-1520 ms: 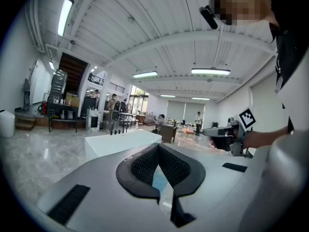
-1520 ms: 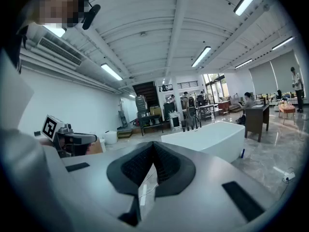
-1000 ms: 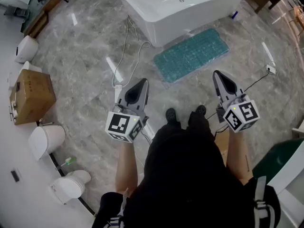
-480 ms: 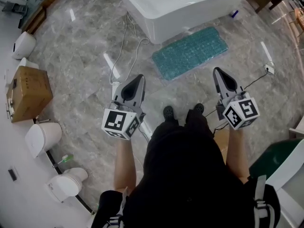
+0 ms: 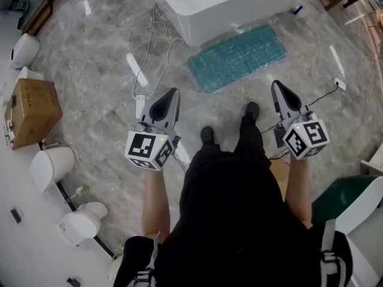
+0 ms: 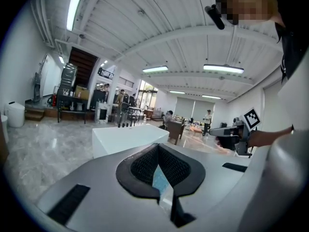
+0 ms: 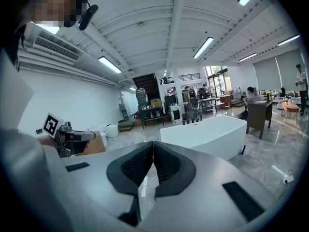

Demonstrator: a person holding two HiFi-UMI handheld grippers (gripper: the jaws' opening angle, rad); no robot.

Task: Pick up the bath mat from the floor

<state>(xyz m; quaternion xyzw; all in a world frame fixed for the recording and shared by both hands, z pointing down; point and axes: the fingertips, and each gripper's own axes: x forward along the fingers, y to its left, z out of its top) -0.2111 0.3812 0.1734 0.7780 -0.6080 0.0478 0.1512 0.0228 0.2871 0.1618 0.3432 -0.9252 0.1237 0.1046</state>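
**Trainee:** What can fail from this position?

**Technician:** The left gripper [image 5: 173, 92] and the right gripper [image 5: 276, 86] both have their jaws together, with nothing between them. Unless they are parted first, they will probably push the bath mat [image 5: 237, 57] instead of gripping it. The mat lies flat on the marble floor [image 5: 96, 58], beyond both grippers, with its far edge against the bathtub [image 5: 227, 8]. A thin, flat edge is likely to slip off the pads. A limp mat held at one point only may fold and drag. The white cable [image 5: 157, 46] to the left of the mat may snag a foot.

**Trainee:** Quantities?

**Technician:** One bath mat, one bathtub, two grippers, one white cable, one cardboard box [image 5: 33, 112].
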